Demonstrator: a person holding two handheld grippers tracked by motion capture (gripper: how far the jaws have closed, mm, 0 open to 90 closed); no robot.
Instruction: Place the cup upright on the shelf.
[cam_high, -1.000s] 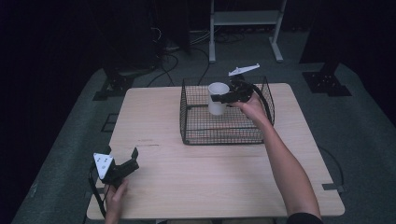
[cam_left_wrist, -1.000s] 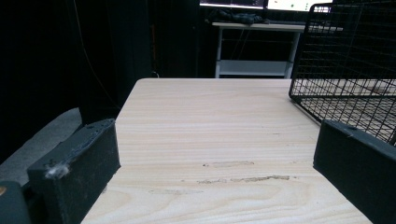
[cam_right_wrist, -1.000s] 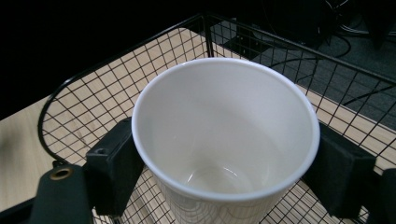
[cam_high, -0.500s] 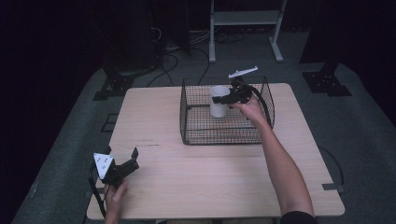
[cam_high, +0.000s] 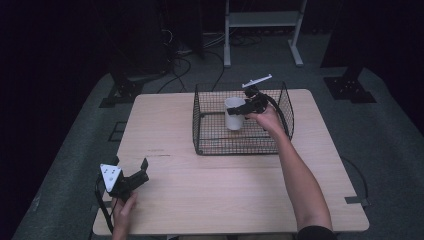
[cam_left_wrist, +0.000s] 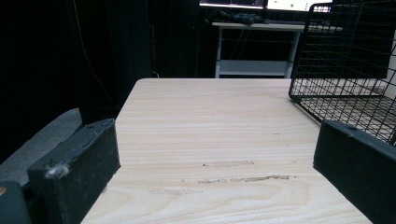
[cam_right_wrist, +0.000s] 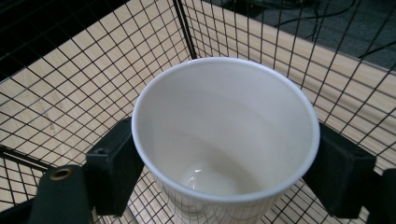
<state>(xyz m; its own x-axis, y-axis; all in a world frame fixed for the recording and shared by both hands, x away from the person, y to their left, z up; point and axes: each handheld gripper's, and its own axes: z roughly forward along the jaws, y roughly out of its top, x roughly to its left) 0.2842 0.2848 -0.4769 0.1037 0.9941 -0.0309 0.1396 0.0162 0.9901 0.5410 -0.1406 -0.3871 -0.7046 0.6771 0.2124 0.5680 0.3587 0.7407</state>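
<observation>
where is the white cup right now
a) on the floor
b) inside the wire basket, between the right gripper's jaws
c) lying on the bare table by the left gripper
b: the white cup stands upright inside the wire basket, with the right gripper closed on its sides.

Right tongs (cam_high: 239, 110) with white cup (cam_high: 233, 114) have dropped lower inside wire basket (cam_high: 243, 145); cup now sits deeper below the rim than before.

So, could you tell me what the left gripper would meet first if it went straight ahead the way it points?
Probably nothing soon: the left gripper faces bare table, with the wire basket off to the right of its line.
</observation>
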